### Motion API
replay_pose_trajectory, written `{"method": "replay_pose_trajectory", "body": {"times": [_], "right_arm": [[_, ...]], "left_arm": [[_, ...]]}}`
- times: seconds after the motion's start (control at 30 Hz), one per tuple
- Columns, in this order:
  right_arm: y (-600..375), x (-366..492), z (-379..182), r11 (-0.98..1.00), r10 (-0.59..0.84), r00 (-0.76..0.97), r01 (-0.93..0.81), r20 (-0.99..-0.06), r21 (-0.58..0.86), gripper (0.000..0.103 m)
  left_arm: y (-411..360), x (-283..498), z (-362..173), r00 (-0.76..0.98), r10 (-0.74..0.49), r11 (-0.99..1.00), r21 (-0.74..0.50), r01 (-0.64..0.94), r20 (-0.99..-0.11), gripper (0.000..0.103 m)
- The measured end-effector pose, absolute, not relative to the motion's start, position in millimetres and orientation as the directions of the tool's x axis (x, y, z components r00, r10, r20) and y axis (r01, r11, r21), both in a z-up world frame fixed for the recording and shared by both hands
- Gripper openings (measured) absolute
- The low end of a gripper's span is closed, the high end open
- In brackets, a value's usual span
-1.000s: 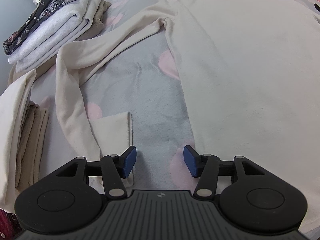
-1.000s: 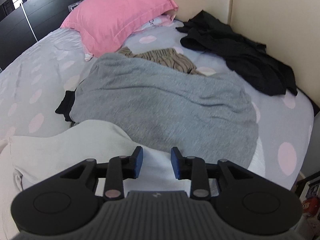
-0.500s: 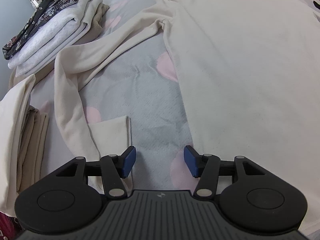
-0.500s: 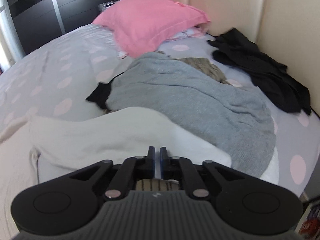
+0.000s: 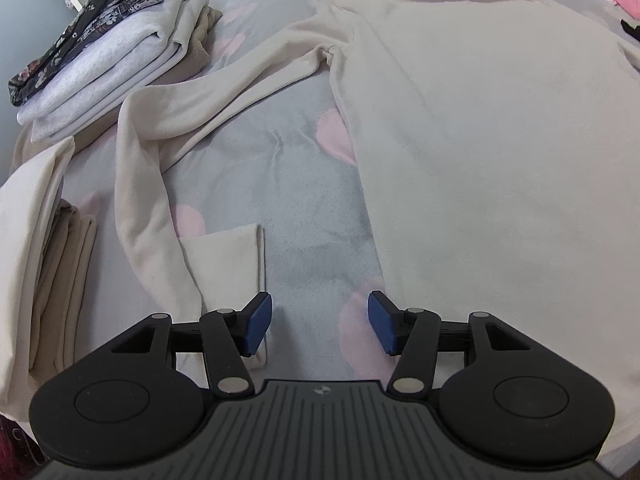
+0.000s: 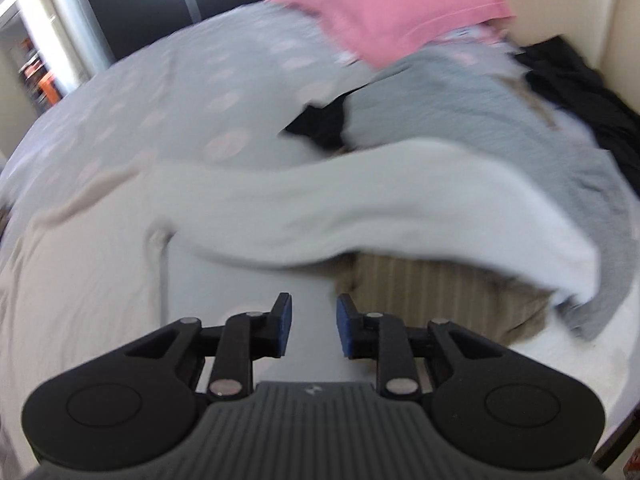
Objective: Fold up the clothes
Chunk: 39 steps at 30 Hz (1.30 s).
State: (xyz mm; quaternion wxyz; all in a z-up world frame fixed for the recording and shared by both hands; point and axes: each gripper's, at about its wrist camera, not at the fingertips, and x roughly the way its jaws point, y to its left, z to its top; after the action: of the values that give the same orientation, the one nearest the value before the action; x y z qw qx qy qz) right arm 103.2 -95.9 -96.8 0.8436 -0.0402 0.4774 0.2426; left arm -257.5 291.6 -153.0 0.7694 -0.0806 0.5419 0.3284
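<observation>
A cream long-sleeved sweater (image 5: 480, 140) lies spread flat on the grey bedspread with pink dots (image 5: 280, 160). Its left sleeve (image 5: 140, 184) bends back, and the cuff (image 5: 228, 264) lies just ahead of my left gripper (image 5: 320, 322). That gripper is open and low over the bedspread, between the cuff and the sweater's side edge. In the blurred right wrist view, the sweater's other sleeve (image 6: 360, 216) stretches across a grey garment (image 6: 500, 120). My right gripper (image 6: 314, 330) is open just short of that sleeve, with nothing clamped.
A stack of folded clothes (image 5: 112, 56) sits at the far left, with folded beige cloth (image 5: 60, 280) nearer. A pink pillow (image 6: 384, 12), black clothes (image 6: 580, 92) and a striped beige garment (image 6: 440, 288) lie toward the cream headboard (image 6: 624, 20).
My right gripper shut half a second ago and has opened again; its view swung left and the sleeve now lies farther ahead. The left gripper stayed open and barely moved.
</observation>
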Motion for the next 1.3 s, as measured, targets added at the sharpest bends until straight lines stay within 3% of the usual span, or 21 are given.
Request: {"method": "replay_pose_trajectory", "body": {"times": [0.17, 0.5, 0.67, 1.07, 1.13, 1.17, 1.23, 1.3], "right_arm": [[-64, 62, -119, 0.797, 0.377, 0.299, -0.587, -0.876, 0.143, 0.028], [-50, 12, -140, 0.722, 0.387, 0.184, -0.67, -0.903, 0.173, 0.028], [-50, 0, -141, 0.662, 0.385, 0.148, -0.732, -0.911, 0.161, 0.031], [-40, -20, -168, 0.582, 0.208, 0.114, -0.813, -0.971, 0.029, 0.039], [-38, -24, -172, 0.558, 0.186, 0.102, -0.83, -0.977, 0.02, 0.038], [-36, -27, -173, 0.542, 0.18, 0.1, -0.84, -0.979, 0.014, 0.032], [-33, -33, -173, 0.511, 0.173, 0.1, -0.86, -0.98, 0.003, 0.02], [-29, -38, -170, 0.477, 0.155, 0.103, -0.879, -0.982, -0.017, 0.014]], "left_arm": [[294, -277, -141, 0.239, 0.371, 0.77, 0.154, -0.619, -0.897, 0.052], [274, -312, -132, 0.308, 0.206, 0.798, -0.023, -0.602, -0.929, 0.051], [258, -315, -136, 0.296, 0.169, 0.837, -0.022, -0.547, -0.94, 0.054], [252, -313, -149, 0.203, 0.149, 0.844, 0.017, -0.535, -0.968, 0.054], [252, -313, -146, 0.217, 0.128, 0.846, -0.008, -0.532, -0.968, 0.048], [251, -313, -145, 0.224, 0.117, 0.847, -0.021, -0.531, -0.967, 0.044], [251, -313, -142, 0.238, 0.096, 0.848, -0.046, -0.527, -0.966, 0.018], [250, -313, -139, 0.252, 0.075, 0.849, -0.071, -0.524, -0.965, 0.007]]}}
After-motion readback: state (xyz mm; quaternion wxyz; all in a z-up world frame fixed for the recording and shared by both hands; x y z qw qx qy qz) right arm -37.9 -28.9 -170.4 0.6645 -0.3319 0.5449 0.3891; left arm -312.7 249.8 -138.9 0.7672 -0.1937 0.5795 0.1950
